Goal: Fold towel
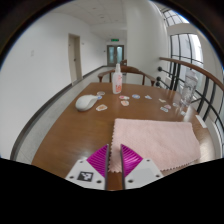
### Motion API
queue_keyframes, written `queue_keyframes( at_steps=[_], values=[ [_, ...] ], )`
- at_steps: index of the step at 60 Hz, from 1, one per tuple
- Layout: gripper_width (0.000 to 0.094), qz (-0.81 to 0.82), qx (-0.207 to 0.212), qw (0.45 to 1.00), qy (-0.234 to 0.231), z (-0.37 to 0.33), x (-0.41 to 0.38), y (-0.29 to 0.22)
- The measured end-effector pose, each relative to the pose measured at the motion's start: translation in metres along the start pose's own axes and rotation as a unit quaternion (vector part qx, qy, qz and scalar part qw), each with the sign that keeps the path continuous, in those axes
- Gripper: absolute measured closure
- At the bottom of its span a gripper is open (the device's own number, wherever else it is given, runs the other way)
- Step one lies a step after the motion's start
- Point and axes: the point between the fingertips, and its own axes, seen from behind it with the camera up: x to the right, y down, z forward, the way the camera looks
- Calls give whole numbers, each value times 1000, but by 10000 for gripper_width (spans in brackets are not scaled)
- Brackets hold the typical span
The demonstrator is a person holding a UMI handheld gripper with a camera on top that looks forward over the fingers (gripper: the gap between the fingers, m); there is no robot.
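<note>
Towel (158, 141), pink, lies flat on the wooden table (75, 130) in the lower right of the frame, just ahead of and to the right of my gripper (111, 163). Its near edge runs close to my right finger, not touching as far as I can see. My fingers are parted, magenta pads (98, 160) visible on the inner faces, bare tabletop in the gap between them; nothing gripped. White rounded object (87, 101) sits mid-left of the frame, farther up the table. Beyond it, near frame centre, a tall bottle-like item with a red top (118, 82) stands upright; can't tell exactly what it is. Several small flat pieces (126, 101) are scattered across the far half of the table. Clear containers (186, 95) stand at the right edge of the table, upper right of the towel. Behind: white walls, a door (75, 57) upper left, windows (190, 50) upper right.
</note>
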Motion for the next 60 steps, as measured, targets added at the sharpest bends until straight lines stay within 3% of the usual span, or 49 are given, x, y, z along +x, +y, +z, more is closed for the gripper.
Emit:
queue_keyframes(
  at_steps=[3,11,16,24,32,40,52,53,55,60],
  values=[
    [849,3,6,1000,5,3,6,-3],
    [930,-1,13,1000,-5,6,7,-4],
    [935,-1,24,1000,-14,4,8,-12],
    [935,46,94,994,-12,-33,42,-60],
    [935,101,134,985,40,-64,134,-87],
    [934,129,104,981,101,-55,225,-57],
    [913,139,49,983,113,-32,270,-12],
    [902,140,47,983,113,-31,272,-10],
    [773,143,41,982,114,-34,274,-6],
    [369,139,51,983,113,-43,276,-10]
  ],
)
